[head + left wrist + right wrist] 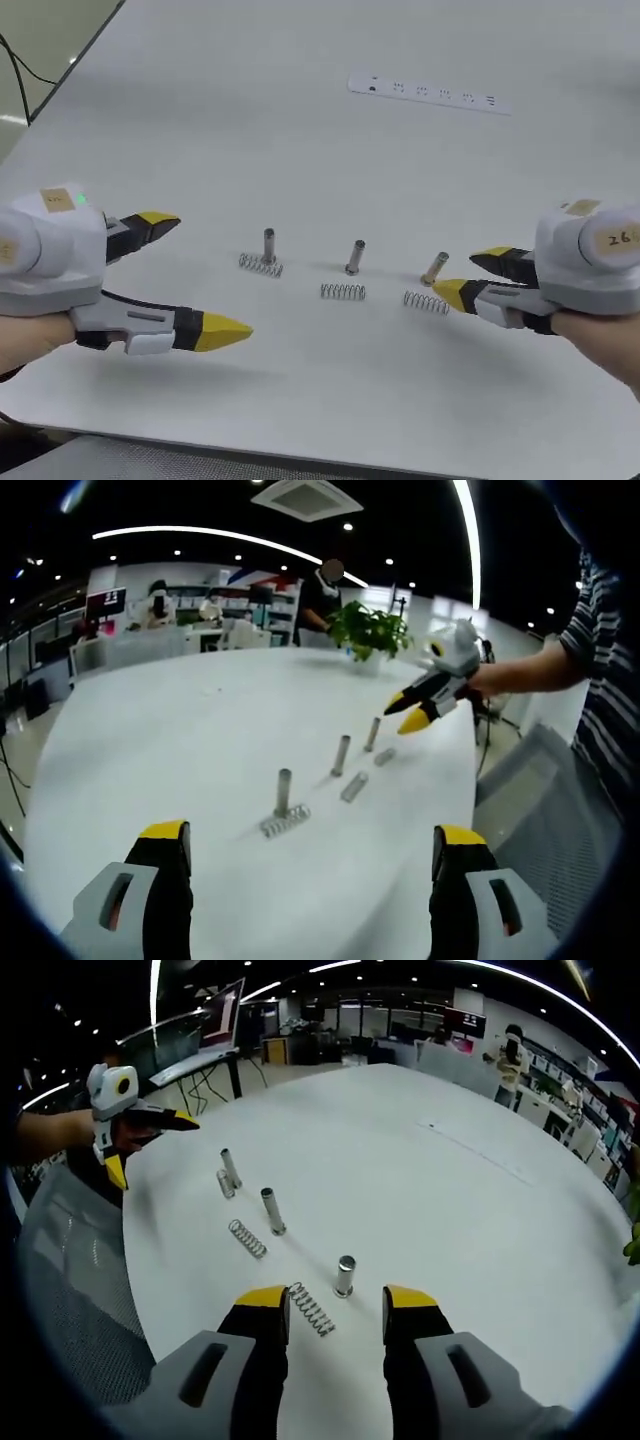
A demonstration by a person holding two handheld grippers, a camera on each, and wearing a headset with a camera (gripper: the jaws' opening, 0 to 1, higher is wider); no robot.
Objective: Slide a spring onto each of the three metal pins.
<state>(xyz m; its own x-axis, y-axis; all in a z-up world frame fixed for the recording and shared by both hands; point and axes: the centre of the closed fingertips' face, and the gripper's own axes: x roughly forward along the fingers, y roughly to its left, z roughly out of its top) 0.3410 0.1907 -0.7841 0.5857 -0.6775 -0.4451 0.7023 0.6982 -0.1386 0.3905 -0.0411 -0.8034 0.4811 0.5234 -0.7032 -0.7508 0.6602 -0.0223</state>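
Three metal pins stood upright in a row on the white table (300, 120): left pin (269, 245), middle pin (356, 256), right pin (435, 267), each well apart from the next. Three springs lay flat on their sides, one on the person's side of each pin and none threaded on: left spring (260, 264) just beside the base of its pin, middle spring (343, 292) a little clear of its pin, right spring (426, 302) likewise. The right gripper (462, 275) hovered just beside the right spring with its yellow-tipped jaws apart and holding nothing; in the right gripper view that spring lay close ahead of the jaw tips, nearer the jaw on that view's left, and contact could not be judged. The left gripper (205, 275) was held off the left end of the row, near the left pin, jaws spread wide and empty; its own view showed the pins and springs receding toward the other gripper. A white power strip (430, 95) lay far back on the table. A potted plant (368, 632) stood at the table's far edge in the left gripper view.
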